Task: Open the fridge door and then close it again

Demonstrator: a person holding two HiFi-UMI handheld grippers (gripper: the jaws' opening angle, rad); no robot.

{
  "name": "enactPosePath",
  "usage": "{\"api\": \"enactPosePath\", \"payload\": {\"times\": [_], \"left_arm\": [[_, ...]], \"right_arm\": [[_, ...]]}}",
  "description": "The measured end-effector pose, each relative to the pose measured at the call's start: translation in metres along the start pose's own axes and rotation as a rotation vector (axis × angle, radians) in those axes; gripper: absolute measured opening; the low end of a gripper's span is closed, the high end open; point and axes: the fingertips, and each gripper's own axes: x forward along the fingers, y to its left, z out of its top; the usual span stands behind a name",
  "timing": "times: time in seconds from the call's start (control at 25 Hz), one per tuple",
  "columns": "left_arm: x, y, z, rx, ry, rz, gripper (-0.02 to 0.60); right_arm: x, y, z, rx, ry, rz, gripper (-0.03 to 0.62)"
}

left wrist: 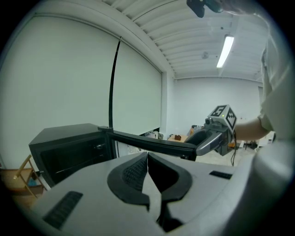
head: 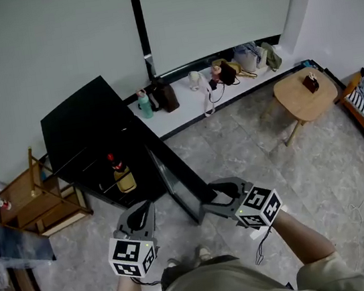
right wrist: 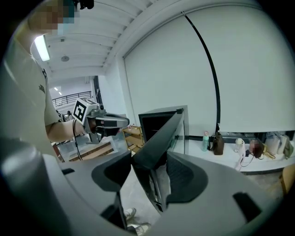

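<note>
Black fridge (head: 78,130), centre frame: opened, not yet closed. Right gripper (head: 211,193) released astride door (head: 173,180) edge; left gripper (head: 140,215) clenched, empty.

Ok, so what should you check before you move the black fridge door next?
1. Black fridge door stands wide open: ok.
2. Door's edge sits between the right gripper jaws: ok.
3. Those pads pressing firmly on the door: cannot tell.
4. Left gripper shut, empty, apart from the door: ok.
5. Yellowish bottle with a red top stands inside the black box-shaped fridge, behind the door line: ok.
</note>
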Motion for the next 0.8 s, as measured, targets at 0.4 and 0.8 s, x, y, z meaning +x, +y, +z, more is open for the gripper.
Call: {"api": "enactPosePath", "payload": {"times": [0.4,0.8], "left_arm": [[-0.032,0.019,-0.019,-0.040,0.016,0.056,0.008],[-0.068,0.046,-0.028,-0.062,0.018,0.115,0.008]], "right_arm": [[0.034,0.045,0.009,0.023,0.025,0.065,0.241],[0.077,0.081,0.021,0.062,0.047,0.013,0.249]]}}
